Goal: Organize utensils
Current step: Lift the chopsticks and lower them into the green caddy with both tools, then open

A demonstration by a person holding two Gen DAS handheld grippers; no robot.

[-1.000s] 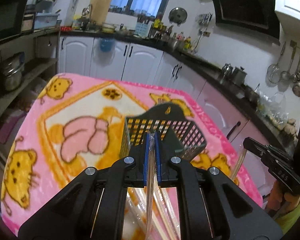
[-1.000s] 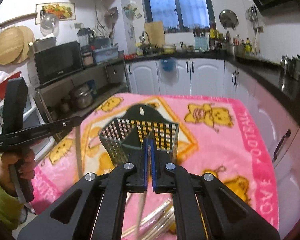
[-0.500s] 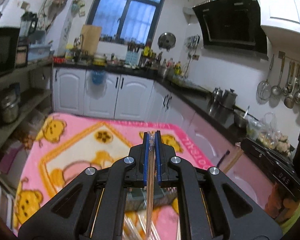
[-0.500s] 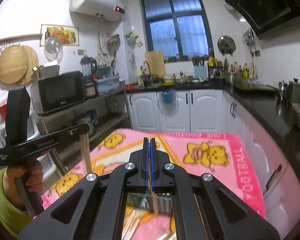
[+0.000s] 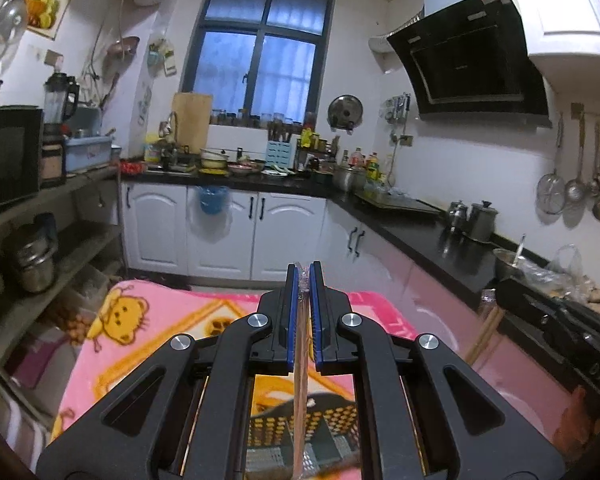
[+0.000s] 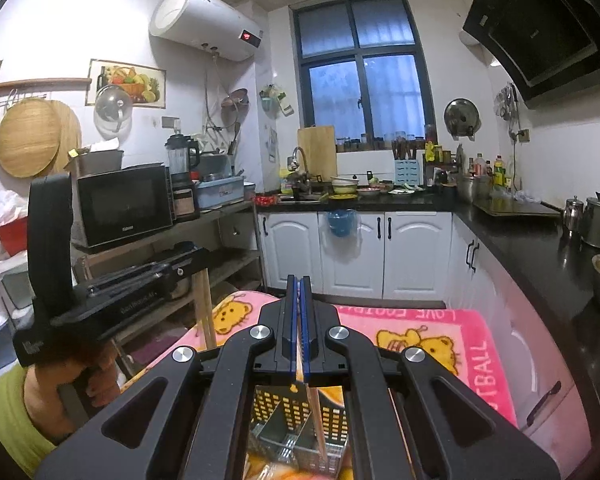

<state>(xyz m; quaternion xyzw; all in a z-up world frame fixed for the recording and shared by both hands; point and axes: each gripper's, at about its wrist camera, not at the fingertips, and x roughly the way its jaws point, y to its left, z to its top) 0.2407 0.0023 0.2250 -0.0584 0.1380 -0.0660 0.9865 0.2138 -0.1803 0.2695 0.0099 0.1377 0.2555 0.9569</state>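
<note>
My left gripper (image 5: 304, 280) is shut on a pair of wrapped chopsticks (image 5: 301, 404) that hangs down toward the black mesh utensil holder (image 5: 332, 432) below it. My right gripper (image 6: 297, 292) is shut on another pair of chopsticks (image 6: 315, 412), whose lower end reaches into the mesh holder (image 6: 288, 436). The holder stands on the pink cartoon blanket (image 6: 432, 340). The left gripper also shows in the right wrist view (image 6: 196, 264) with chopsticks hanging from it. The right gripper's body shows at the right edge of the left wrist view (image 5: 572, 332).
The pink blanket (image 5: 116, 328) covers the table. White cabinets (image 5: 220, 236) and a black counter (image 5: 420, 220) run behind and to the right. Shelves with pots (image 5: 32, 264) and a microwave (image 6: 124, 204) stand on the left.
Both grippers have risen and tilted upward with their chopsticks; the mesh holder has dropped from mid-frame to the bottom of both views, under the fingers.
</note>
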